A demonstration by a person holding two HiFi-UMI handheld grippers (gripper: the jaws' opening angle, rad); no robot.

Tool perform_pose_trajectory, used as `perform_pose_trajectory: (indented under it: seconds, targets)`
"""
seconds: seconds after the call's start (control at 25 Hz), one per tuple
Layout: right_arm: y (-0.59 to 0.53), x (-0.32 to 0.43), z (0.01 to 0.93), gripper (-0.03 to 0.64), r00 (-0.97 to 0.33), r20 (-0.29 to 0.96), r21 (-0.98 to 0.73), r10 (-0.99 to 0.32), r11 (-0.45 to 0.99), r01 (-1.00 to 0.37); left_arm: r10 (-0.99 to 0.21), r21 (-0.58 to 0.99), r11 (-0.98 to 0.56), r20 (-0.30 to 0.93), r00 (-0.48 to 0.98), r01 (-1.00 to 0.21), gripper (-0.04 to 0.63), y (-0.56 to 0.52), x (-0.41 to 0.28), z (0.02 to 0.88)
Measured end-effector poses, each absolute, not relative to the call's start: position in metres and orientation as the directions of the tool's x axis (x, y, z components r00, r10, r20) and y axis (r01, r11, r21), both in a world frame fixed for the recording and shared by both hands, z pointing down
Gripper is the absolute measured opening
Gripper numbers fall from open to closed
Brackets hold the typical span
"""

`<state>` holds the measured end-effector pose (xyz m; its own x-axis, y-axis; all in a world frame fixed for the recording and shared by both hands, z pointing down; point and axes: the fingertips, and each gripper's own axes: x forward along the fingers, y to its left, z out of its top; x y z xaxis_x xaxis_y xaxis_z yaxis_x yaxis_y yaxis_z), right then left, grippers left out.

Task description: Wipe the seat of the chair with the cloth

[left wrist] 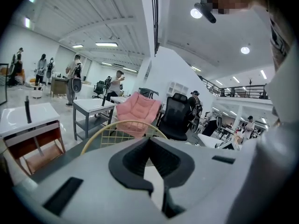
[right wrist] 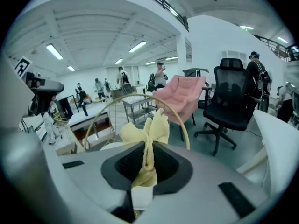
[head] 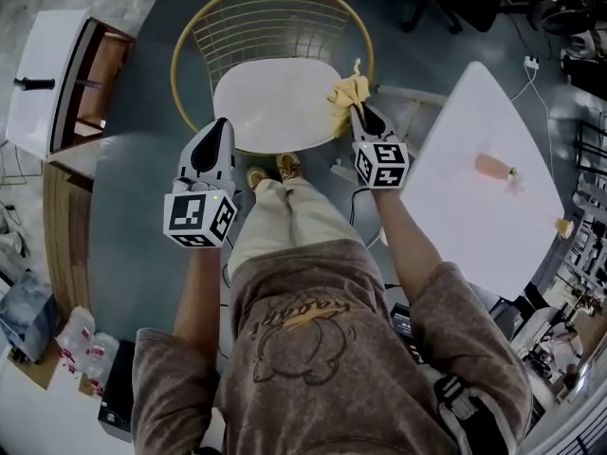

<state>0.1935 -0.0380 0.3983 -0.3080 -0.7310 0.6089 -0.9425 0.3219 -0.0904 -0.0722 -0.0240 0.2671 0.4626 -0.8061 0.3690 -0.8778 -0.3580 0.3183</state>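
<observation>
Nearest to us is the person's mottled brown sweatshirt [head: 322,349]. Pale beige trousers [head: 285,218] run from it to tan shoes [head: 273,170] at the near edge of the round gold wire-backed chair [head: 270,12]. The chair's white padded seat [head: 270,102] lies open to the head view.

On the right, the right gripper [head: 357,109] reaches to the seat's right edge. Its dark fingers [right wrist: 170,167] are clamped on the crumpled yellow cloth [head: 347,91]. In the right gripper view the cloth is pinched into a narrow fold between them and fans out beyond the tips. The cloth sits at the right rim of the seat, where the wire back begins. We think it touches the cushion there, though the head view is too small to be sure.

On the left, the left gripper [head: 222,126] points at the seat's near left rim. Its dark fingers [left wrist: 128,160] are drawn together with nothing between them, and only a sliver of the white seat shows through the slot behind the tips.

Right of the chair stands a white bench [head: 474,235] with a small pinkish-orange object [head: 493,167] lying on it. A white-topped cabinet with a brown wooden inside [head: 57,83] stands to the left.

Beyond the chair's back, the gripper views show a pink cushioned chair [right wrist: 180,97], a black office chair [right wrist: 233,99] and several people standing far off in the hall.
</observation>
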Motion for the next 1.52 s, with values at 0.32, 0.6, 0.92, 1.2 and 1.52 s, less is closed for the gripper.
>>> perform_pose_trajectory:
  seconds: [0.32, 0.6, 0.92, 1.2, 1.52]
  targets:
    - [-0.059, 0.187, 0.277, 0.064, -0.370, 0.448, -0.120, -0.814, 0.356, -0.927, -0.846, 0.309, -0.332, 0.321, 0.426, -0.891, 0.009, -0.008, -0.087, 0.195]
    - [-0.051, 0.169, 0.207, 0.064, -0.443, 0.348, -0.186, -0.826, 0.402, -0.896, -0.845, 0.281, -0.389, 0.270, 0.461, -0.877, 0.009, 0.011, -0.083, 0.142]
    - [-0.040, 0.160, 0.149, 0.064, -0.503, 0.269, -0.187, -0.821, 0.468, -0.864, -0.806, 0.250, -0.485, 0.244, 0.540, -0.838, 0.009, 0.020, -0.077, 0.116]
    - [-0.021, 0.163, 0.116, 0.064, -0.511, 0.232, -0.177, -0.828, 0.481, -0.859, -0.800, 0.312, -0.472, 0.241, 0.549, -0.824, 0.009, 0.024, -0.068, 0.123]
    - [0.008, 0.143, 0.092, 0.066, -0.552, 0.184, -0.169, -0.814, 0.527, -0.833, -0.818, 0.338, -0.449, 0.217, 0.533, -0.827, 0.009, 0.022, -0.057, 0.121]
